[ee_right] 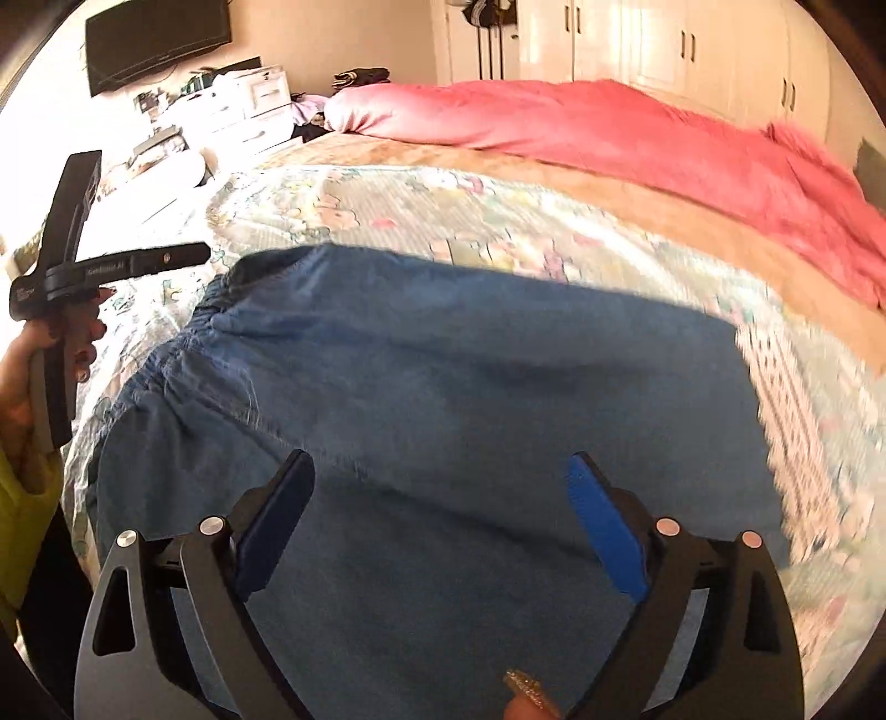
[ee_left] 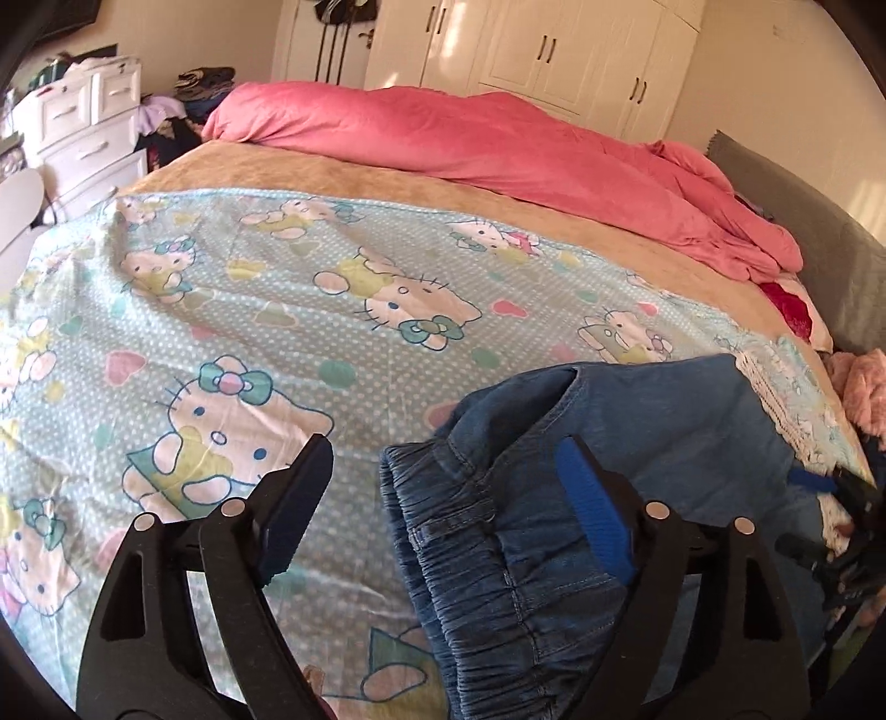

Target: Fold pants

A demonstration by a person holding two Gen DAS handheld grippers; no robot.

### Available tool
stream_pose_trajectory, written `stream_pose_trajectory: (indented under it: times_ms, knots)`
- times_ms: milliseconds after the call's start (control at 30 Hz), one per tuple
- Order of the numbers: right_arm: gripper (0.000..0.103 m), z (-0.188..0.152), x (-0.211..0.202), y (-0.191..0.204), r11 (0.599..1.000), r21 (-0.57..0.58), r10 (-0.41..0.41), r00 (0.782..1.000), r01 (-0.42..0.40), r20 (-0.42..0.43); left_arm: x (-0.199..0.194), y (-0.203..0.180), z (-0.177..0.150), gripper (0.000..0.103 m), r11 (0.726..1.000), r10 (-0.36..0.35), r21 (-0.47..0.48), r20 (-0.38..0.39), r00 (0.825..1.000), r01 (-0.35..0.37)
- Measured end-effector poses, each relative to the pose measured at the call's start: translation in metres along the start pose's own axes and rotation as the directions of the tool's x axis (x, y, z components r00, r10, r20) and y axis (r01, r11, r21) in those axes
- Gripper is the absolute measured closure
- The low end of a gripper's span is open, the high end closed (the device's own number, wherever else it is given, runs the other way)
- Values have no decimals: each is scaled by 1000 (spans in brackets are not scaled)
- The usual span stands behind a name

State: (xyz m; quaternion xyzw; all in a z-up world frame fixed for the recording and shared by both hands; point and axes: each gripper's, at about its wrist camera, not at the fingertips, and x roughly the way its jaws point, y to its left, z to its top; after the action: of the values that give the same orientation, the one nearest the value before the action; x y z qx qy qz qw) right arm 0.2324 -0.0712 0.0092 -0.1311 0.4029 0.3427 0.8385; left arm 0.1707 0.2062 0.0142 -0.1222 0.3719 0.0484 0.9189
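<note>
Blue denim pants (ee_left: 637, 443) with an elastic waistband (ee_left: 476, 554) lie on the cartoon-cat bedsheet (ee_left: 249, 288). In the left wrist view my left gripper (ee_left: 443, 459) is open, its right finger over the waistband area and its left finger over the sheet. In the right wrist view the pants (ee_right: 443, 376) spread flat across the bed, waistband (ee_right: 183, 343) at the left. My right gripper (ee_right: 440, 471) is open, hovering over the denim and holding nothing. The left gripper's body (ee_right: 66, 271) shows at the left, held in a hand.
A pink duvet (ee_left: 498, 144) is bunched along the far side of the bed over a tan blanket (ee_left: 332, 171). White drawers (ee_left: 83, 127) stand at the far left, wardrobes (ee_left: 554, 50) behind. A grey headboard (ee_left: 819, 260) and pink fluffy cloth (ee_left: 858, 387) are at the right.
</note>
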Motion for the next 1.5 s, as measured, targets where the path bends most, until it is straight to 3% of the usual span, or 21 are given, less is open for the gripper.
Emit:
stream_pose_trajectory:
  times_ms: [300,567,633,700,733,767,900,1000,1133,1200,1267,1333,1367,1433,1500]
  knots:
    - [12,80,41,13,991,-133,-8,1000,9,9,25,0,-7,26,999,16,37,-64,998,-13]
    - [12,109,94,15,975,-221,-45,996,28,-72,49,2,-4,26,996,63,75,-94,994,-55]
    - [12,111,106,17,970,-243,-48,994,24,-93,53,2,-3,33,997,51,68,-99,994,-44]
    - [12,111,114,20,966,-256,-46,993,16,-110,57,0,-3,59,997,32,68,-116,993,-24]
    - [12,112,120,21,963,-269,-49,991,15,-122,58,-1,-4,61,998,29,64,-122,992,-21]
    - [12,112,123,22,960,-278,-54,990,16,-127,57,-2,-4,70,997,25,69,-120,992,-17]
    - [12,114,137,27,948,-317,-73,984,18,-162,33,-9,1,73,997,9,82,-33,999,-7]
    - [12,115,143,34,932,-362,-91,983,28,-159,13,-22,1,73,989,5,146,37,999,-11]
    - [12,119,149,41,916,-400,-99,986,37,-135,4,-41,-3,73,970,36,237,71,997,-52]
    - [20,120,155,43,911,-412,-89,985,19,-151,2,-46,-6,73,965,37,257,75,996,-56]
    - [40,120,160,46,912,-409,-44,983,-32,-177,1,-47,-6,73,964,34,261,73,997,-52]
    - [73,119,157,49,920,-384,11,985,-77,-173,3,-44,-7,73,964,46,259,65,997,-61]
    - [81,119,154,50,921,-381,20,987,-80,-159,3,-43,-7,73,965,50,255,60,997,-64]
    - [89,116,146,52,923,-380,16,993,-61,-121,7,-36,-7,73,971,59,229,44,997,-68]
    - [91,113,136,50,932,-359,25,996,-55,-89,9,-28,-7,73,979,56,197,26,998,-60]
